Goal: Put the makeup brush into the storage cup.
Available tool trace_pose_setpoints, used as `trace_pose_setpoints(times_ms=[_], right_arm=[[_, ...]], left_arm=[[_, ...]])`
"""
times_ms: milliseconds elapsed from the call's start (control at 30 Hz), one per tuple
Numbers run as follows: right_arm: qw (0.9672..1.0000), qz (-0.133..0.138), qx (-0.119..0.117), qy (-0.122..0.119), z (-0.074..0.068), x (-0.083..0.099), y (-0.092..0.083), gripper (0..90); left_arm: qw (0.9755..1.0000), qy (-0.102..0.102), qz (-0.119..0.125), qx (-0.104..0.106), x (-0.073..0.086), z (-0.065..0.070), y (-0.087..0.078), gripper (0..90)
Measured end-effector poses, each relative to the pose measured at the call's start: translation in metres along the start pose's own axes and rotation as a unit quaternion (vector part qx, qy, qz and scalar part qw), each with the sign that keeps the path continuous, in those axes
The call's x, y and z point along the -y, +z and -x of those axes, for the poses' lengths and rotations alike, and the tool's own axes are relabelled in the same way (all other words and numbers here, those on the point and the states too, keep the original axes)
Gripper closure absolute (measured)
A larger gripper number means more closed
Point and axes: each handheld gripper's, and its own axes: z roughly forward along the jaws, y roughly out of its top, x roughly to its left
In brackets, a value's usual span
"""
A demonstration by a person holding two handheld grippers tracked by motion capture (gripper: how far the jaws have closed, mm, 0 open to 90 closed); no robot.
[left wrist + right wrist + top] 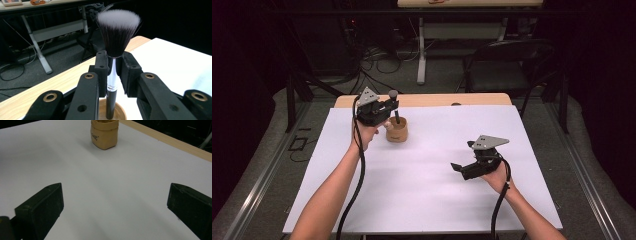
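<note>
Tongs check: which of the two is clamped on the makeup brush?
The left tongs, shut on the brush handle above the tan cup. The right tongs stand wide open over the white sheet.

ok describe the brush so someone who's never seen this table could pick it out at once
Start at the white sheet covering the table, then go to its far left part, where a small tan pot stands. The brush stands upright in that pot, clamped at its silver collar by the left gripper. Its dark handle and flat-topped tuft of black, pale-tipped bristles mark it out.
</note>
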Motion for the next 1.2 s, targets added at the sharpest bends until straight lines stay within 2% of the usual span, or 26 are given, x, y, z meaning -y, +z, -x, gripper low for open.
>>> trace_pose_setpoints(times_ms=[300, 600, 1133, 1167, 1200], right_arm=[[1.0, -0.005, -0.002, 0.0, -0.001, 0.0, 0.0, 0.3], [1.0, -0.006, -0.004, 0.001, 0.0, 0.0, 0.0, 0.4], [1.0, -0.006, -0.004, 0.002, 0.0, 0.0, 0.0, 0.8], [1.0, -0.006, -0.005, 0.002, 0.0, 0.0, 0.0, 0.8], [1.0, -0.005, -0.004, 0.001, 0.0, 0.0, 0.0, 0.7]], left_arm=[[0.9999, 0.0, -0.009, -0.005, 0.006, 0.0, 0.007, 76.9], [0.9997, -0.009, -0.018, -0.011, 0.014, -0.003, 0.013, 76.7], [0.9995, -0.011, -0.028, -0.008, 0.017, -0.005, 0.017, 76.4], [0.9995, -0.011, -0.028, -0.005, 0.017, -0.005, 0.017, 75.8], [0.9995, -0.011, -0.028, -0.005, 0.017, -0.005, 0.017, 71.1]])
